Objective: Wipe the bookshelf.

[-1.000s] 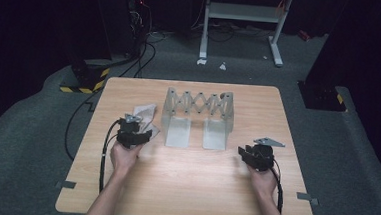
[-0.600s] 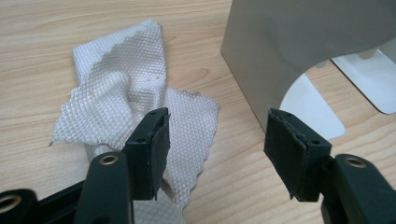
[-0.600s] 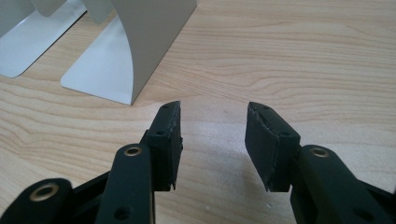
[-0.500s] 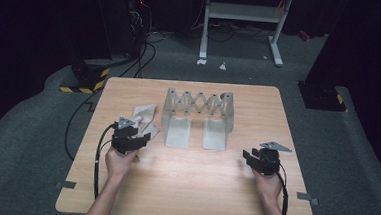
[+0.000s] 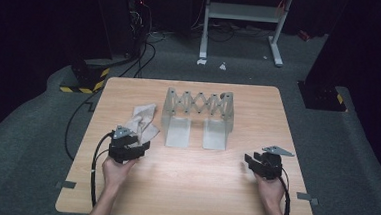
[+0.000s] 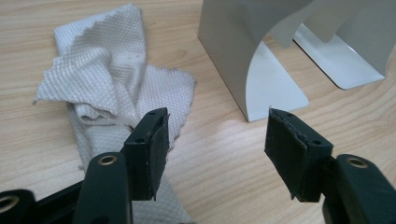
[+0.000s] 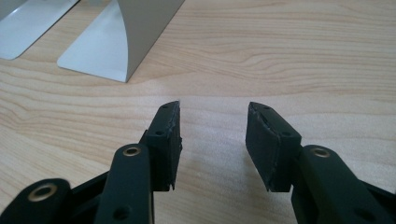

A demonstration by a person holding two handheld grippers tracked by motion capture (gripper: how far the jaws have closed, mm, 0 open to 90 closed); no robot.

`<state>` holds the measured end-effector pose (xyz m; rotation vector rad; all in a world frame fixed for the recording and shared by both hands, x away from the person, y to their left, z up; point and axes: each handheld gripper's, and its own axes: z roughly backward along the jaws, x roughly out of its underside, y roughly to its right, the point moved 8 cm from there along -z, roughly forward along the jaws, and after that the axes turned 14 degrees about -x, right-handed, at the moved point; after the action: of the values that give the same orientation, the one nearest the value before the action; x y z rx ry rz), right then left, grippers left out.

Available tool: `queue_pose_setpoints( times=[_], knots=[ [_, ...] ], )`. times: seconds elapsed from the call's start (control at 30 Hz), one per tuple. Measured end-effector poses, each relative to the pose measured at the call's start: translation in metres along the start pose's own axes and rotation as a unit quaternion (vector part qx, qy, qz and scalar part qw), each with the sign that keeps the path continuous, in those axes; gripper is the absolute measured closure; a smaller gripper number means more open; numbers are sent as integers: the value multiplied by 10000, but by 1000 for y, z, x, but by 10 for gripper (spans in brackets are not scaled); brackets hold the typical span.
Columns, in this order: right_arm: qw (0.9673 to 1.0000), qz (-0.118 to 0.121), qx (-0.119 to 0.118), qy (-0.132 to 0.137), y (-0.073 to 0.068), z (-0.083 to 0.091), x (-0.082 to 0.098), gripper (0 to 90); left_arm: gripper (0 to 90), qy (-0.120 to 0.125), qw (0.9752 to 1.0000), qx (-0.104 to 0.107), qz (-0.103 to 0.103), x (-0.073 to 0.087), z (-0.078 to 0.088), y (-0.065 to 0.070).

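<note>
Left gripper point(image 6: 217, 135) open beside cloth point(image 6: 116, 84); right gripper point(image 7: 212, 128) open, empty

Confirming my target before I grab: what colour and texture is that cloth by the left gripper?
Off-white cloth, waffle-like weave, crumpled; clearest in the left gripper view.

Cloth point(image 5: 142, 122) on the surface point(image 5: 193, 188) just left of the folding rack point(image 5: 198, 118), left tongs point(image 5: 141, 140) at the cloth's near edge, right tongs point(image 5: 251, 159) near the rack's right foot, well apart
</note>
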<state>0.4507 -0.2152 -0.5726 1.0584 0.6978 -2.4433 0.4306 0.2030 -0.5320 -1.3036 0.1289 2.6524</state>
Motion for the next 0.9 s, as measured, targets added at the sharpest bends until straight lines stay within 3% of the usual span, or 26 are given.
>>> queue_pose_setpoints(
  times=[0.43,0.63,0.9],
  knots=[
    [9999,104,53,-62,-2,4,10,553,396,-167,9996,150,-158,21,-5,22],
    [9994,270,162,-162,-3,5,14,550,393,-245,9991,120,-312,29,-8,31],
    [9990,321,211,-227,-5,5,19,545,393,-340,9985,37,-416,37,-15,38]
  ],
)
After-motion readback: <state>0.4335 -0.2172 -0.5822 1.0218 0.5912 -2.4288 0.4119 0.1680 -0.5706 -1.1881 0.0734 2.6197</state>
